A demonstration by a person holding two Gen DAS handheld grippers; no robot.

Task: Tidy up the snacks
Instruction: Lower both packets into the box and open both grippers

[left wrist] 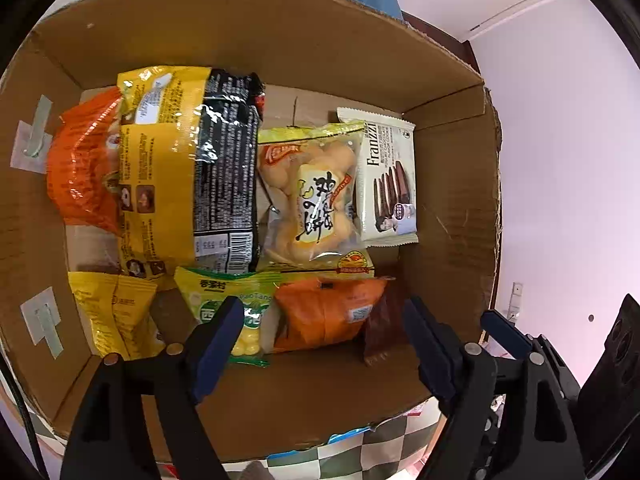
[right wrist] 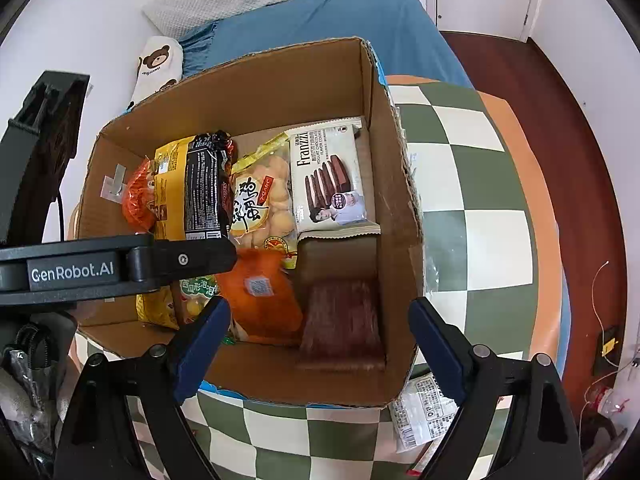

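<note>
An open cardboard box [left wrist: 280, 40] [right wrist: 400, 208] holds several snack packs. A yellow-and-black bag [left wrist: 192, 168] lies on an orange bag [left wrist: 84, 172]; beside them sit a clear bag of yellow pastry [left wrist: 316, 196] and a white Franzzi cookie pack [left wrist: 390, 176] [right wrist: 330, 176]. Along the near wall lie a yellow pouch [left wrist: 112, 312], a green candy bag [left wrist: 228, 296], an orange packet [left wrist: 328, 312] [right wrist: 260, 292] and a brown packet [left wrist: 382, 324] [right wrist: 340, 320], which is blurred. My left gripper [left wrist: 324, 344] hangs open above the orange packet. My right gripper [right wrist: 320, 344] is open over the brown packet, touching nothing.
The box stands on a green-and-white checked tablecloth [right wrist: 480, 200]. A white printed packet [right wrist: 424, 412] lies on the cloth by the box's near right corner. A bed with a blue sheet [right wrist: 340, 12] is behind, and a wooden floor [right wrist: 560, 120] to the right.
</note>
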